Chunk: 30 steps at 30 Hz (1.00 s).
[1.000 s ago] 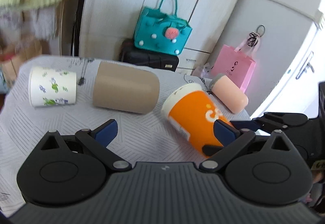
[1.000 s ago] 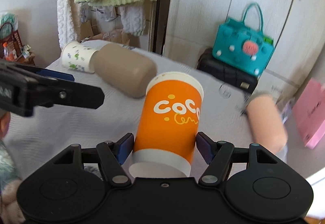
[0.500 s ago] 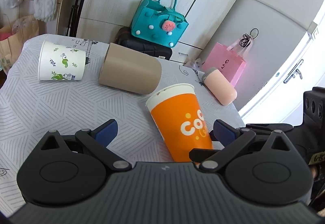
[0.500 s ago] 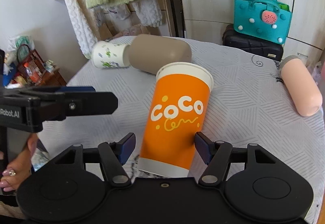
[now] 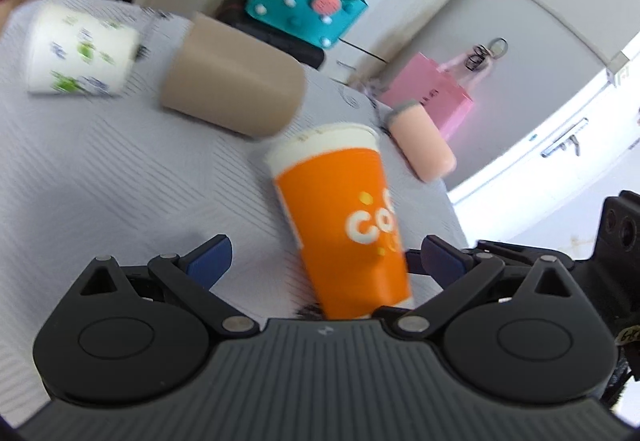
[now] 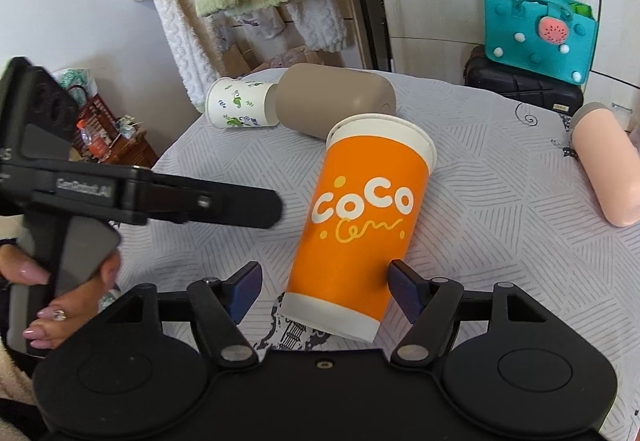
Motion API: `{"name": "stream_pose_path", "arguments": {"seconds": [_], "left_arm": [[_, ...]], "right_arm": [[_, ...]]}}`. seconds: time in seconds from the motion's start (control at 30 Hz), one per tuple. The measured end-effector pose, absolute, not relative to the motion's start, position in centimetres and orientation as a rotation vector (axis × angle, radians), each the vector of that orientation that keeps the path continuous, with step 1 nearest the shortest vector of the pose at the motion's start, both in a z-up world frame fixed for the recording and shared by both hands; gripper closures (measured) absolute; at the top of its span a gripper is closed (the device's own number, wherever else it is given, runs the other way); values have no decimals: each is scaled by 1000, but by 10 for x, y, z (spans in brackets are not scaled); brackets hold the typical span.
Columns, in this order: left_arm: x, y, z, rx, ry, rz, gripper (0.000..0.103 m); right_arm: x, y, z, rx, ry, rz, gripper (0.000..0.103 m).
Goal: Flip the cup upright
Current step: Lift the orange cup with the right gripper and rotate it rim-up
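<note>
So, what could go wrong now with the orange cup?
The right gripper looks open, one pad near the orange cup and the other apart, so the tall cup may tip if it is not yet standing flat. The brown tumbler lies just behind its rim; a bump could roll it into the white paper cup.

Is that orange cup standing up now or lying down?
Standing, rim up. The orange cup has its base on the table and its open mouth on top; it appears tilted, possibly from the lens.
</note>
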<state>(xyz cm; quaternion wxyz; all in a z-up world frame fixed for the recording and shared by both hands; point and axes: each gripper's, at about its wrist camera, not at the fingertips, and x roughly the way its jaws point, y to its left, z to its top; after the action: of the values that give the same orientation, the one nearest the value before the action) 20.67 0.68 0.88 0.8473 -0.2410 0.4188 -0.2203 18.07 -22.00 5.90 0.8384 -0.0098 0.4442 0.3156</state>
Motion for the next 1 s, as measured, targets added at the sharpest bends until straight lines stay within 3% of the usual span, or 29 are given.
{"name": "stream_pose_path", "arguments": {"seconds": [0.53,0.6,0.77,1.0], "left_arm": [[241,-17,-13,-582,914,-397,3],[242,-20,-14,-582,916,-416,7],[245,-29,-20,-600,944,-476,28],[239,-34,-17,-563,915,-486,29]], "right_arm": [[207,-236,48,22,935,755,22],[212,-237,46,31,938,760,22],[219,-242,39,54,945,770,22],[213,-243,36,30,927,776,25]]}}
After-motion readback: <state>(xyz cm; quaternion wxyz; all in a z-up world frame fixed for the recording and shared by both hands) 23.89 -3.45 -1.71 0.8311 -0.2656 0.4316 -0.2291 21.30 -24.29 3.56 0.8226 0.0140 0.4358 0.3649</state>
